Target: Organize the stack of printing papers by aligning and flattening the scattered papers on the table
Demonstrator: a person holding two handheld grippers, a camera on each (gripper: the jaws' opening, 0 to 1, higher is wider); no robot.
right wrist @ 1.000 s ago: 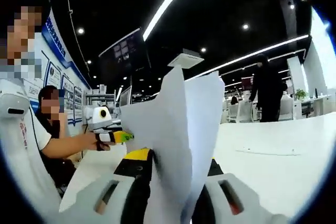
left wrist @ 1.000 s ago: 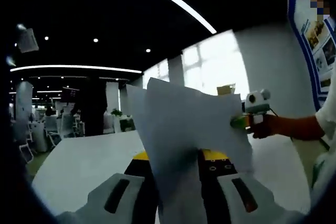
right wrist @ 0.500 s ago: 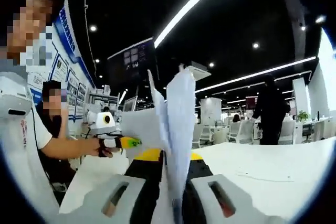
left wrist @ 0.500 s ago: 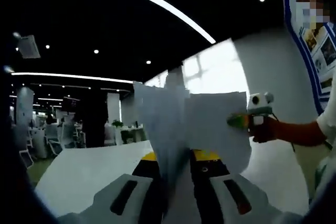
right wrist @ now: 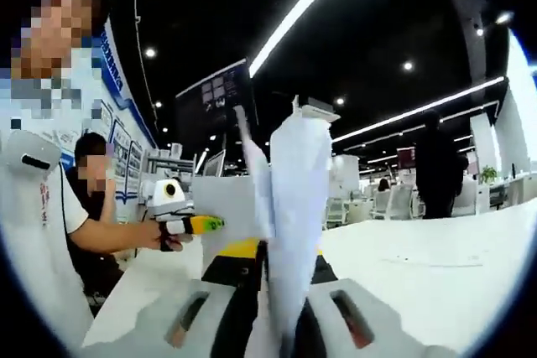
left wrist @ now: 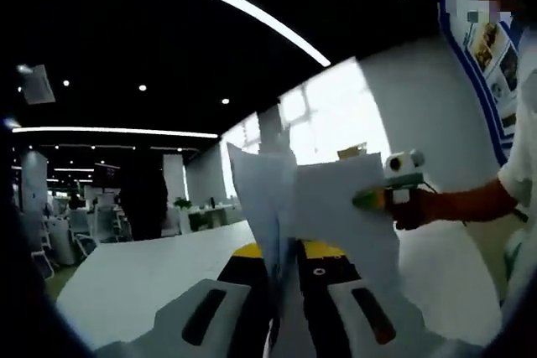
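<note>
In the left gripper view the papers [left wrist: 323, 207] were motion-blurred, so their sheet edges could not be counted, and they hid the jaw tips of the left gripper [left wrist: 285, 270]. Their lower part ran off the bottom edge. In the right gripper view the papers [right wrist: 289, 207] were equally smeared, covering the right gripper [right wrist: 281, 291] between its jaws. Beyond the papers, the table [right wrist: 436, 266] was cut off at the rim.
</note>
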